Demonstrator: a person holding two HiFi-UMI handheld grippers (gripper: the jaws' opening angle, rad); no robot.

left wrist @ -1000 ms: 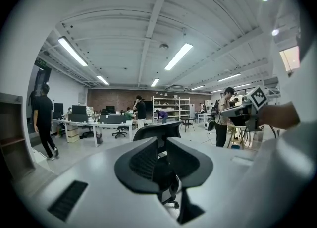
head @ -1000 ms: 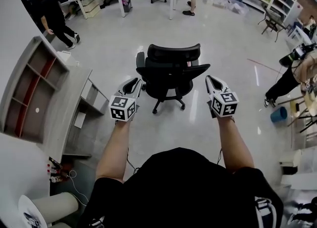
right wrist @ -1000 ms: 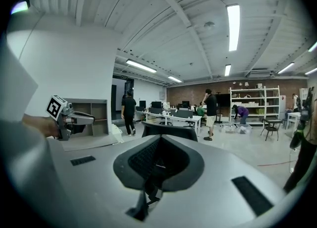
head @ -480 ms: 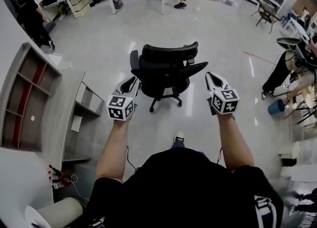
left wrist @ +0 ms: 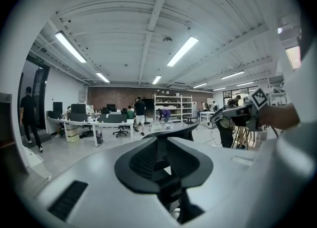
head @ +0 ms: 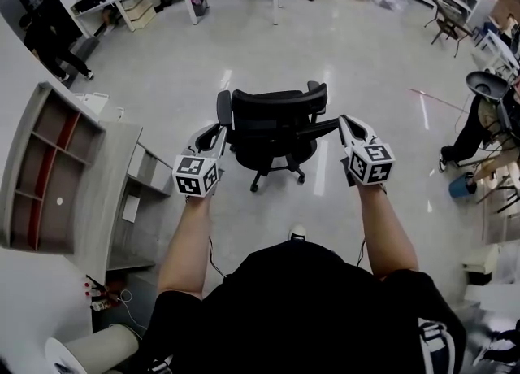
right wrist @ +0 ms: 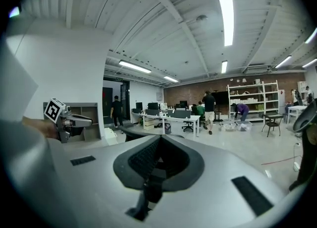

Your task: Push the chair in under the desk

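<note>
Since the chair (head: 272, 132) should roll and swivel freely, I'd push its backrest (head: 279, 102) evenly with left gripper (head: 219, 130) and right gripper (head: 346, 122), both fingers pressed together.

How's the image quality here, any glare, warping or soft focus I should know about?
Head view: fisheye bends the room's edges, and reflected light streaks white on the glossy floor beside the chair. Left gripper view: dark rounded corners, soft near foreground, sharper far room. Right gripper view: same vignette, and the ceiling lamp blows out to white.
</note>
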